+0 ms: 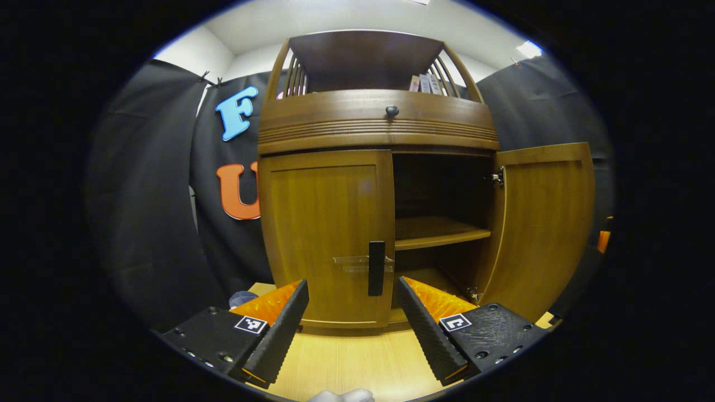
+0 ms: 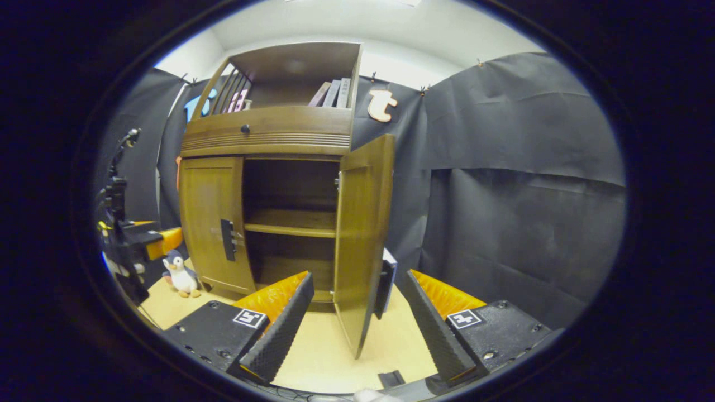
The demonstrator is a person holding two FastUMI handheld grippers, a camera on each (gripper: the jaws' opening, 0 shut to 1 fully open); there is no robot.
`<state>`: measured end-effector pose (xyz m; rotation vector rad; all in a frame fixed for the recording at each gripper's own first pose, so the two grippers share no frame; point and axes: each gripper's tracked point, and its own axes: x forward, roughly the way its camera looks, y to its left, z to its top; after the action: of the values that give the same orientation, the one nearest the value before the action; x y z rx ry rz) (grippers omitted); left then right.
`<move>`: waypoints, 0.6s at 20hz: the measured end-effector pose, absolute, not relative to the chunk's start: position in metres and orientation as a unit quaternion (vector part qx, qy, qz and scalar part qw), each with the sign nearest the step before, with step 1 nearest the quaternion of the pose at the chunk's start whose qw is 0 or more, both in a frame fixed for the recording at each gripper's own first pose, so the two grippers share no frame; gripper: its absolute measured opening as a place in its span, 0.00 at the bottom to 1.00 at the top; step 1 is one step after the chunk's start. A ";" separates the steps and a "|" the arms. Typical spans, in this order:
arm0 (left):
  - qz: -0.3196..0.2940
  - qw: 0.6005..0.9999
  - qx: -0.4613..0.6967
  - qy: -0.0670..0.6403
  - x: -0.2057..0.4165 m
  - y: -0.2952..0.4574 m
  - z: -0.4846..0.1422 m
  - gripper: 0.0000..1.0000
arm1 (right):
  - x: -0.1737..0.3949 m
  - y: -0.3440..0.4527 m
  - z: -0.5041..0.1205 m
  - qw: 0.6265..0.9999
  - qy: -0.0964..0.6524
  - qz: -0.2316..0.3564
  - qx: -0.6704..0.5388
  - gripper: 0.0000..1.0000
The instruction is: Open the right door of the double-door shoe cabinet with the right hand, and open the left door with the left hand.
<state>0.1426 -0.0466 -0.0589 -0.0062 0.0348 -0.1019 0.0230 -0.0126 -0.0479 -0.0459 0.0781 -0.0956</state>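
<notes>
While ajar, right door; left door seemingly flush.

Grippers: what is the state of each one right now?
Left gripper: open, holding nothing, facing the shut left door.
Right gripper: open, holding nothing.

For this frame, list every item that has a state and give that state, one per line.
right door: swung open, inner shelf exposed
left door: closed, handle untouched
top drawer: closed
left gripper: open, empty, facing the left door's handle
right gripper: open, empty, the open right door's edge between its fingers, untouched
penguin toy: upright on the floor beside the cabinet
</notes>
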 end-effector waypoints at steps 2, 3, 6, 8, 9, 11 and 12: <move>-0.059 0.998 -0.007 0.018 0.172 -0.054 -0.070 0.96 | 0.017 0.003 -0.049 0.997 0.049 -0.046 -0.024 1.00; -0.063 0.998 -0.014 0.020 0.188 -0.059 -0.077 0.96 | 0.012 0.012 -0.049 0.997 0.054 -0.046 -0.026 1.00; -0.070 0.997 -0.032 0.026 0.228 -0.073 -0.091 0.96 | 0.001 0.029 -0.046 0.996 0.062 -0.052 -0.041 1.00; -0.071 0.997 -0.030 0.019 0.250 -0.077 -0.094 0.96 | 0.000 0.032 -0.047 0.995 0.069 -0.057 -0.044 1.00; -0.073 0.997 -0.029 0.018 0.258 -0.081 -0.097 0.96 | 0.001 0.032 -0.049 0.995 0.073 -0.059 -0.045 1.00; -0.075 0.997 -0.028 0.018 0.275 -0.087 -0.103 0.96 | 0.004 0.034 -0.052 0.994 0.082 -0.061 -0.047 1.00; -0.075 0.997 -0.028 0.017 0.281 -0.088 -0.105 0.96 | 0.004 0.035 -0.052 0.993 0.084 -0.061 -0.048 1.00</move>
<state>0.2814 -0.0879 -0.1053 -0.0563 0.0341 -0.1494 0.0041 0.0353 -0.0516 -0.0969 0.1687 -0.1221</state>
